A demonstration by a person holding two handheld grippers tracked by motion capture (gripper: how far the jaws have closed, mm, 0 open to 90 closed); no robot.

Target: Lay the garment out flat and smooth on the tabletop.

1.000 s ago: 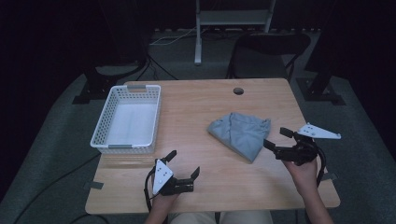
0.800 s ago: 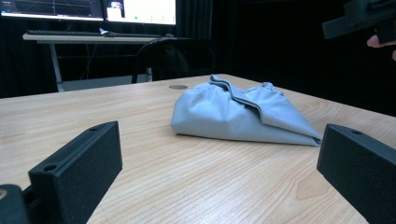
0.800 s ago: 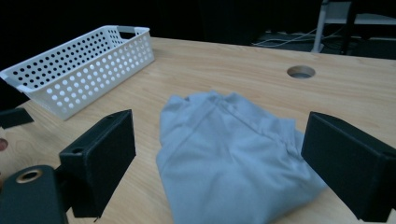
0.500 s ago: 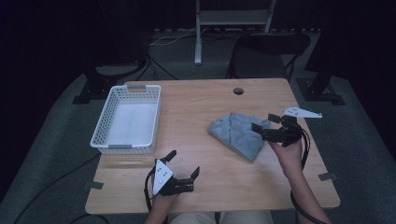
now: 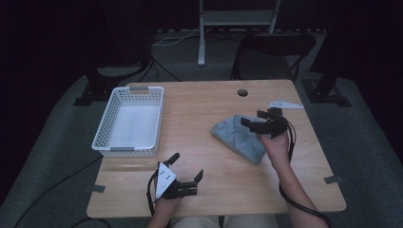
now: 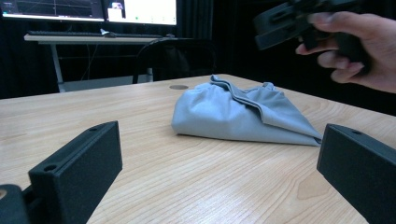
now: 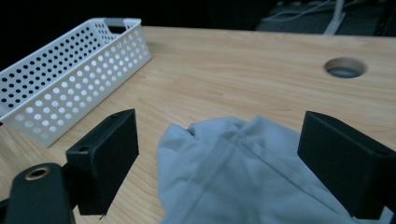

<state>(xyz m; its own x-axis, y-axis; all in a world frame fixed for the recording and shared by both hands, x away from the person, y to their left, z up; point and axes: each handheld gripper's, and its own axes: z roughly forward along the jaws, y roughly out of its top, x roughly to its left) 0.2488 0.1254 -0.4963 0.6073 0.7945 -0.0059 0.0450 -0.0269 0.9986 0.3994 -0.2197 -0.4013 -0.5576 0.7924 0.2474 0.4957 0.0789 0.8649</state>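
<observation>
Grey cloth [image 5: 240,135] lies under the spread right tongs [image 5: 254,121]; left tongs [image 5: 186,167] also spread, well apart, resting on desk [image 5: 199,102].

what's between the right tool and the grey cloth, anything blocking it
Nothing visible. The right tool hangs open directly over the grey cloth, with only air between its jaws and the fabric. The left tool rests open near the table's front edge, away from it.

wooden table [image 5: 209,102] | on it: white basket [image 5: 128,121], grey cloth [image 5: 235,135]
</observation>
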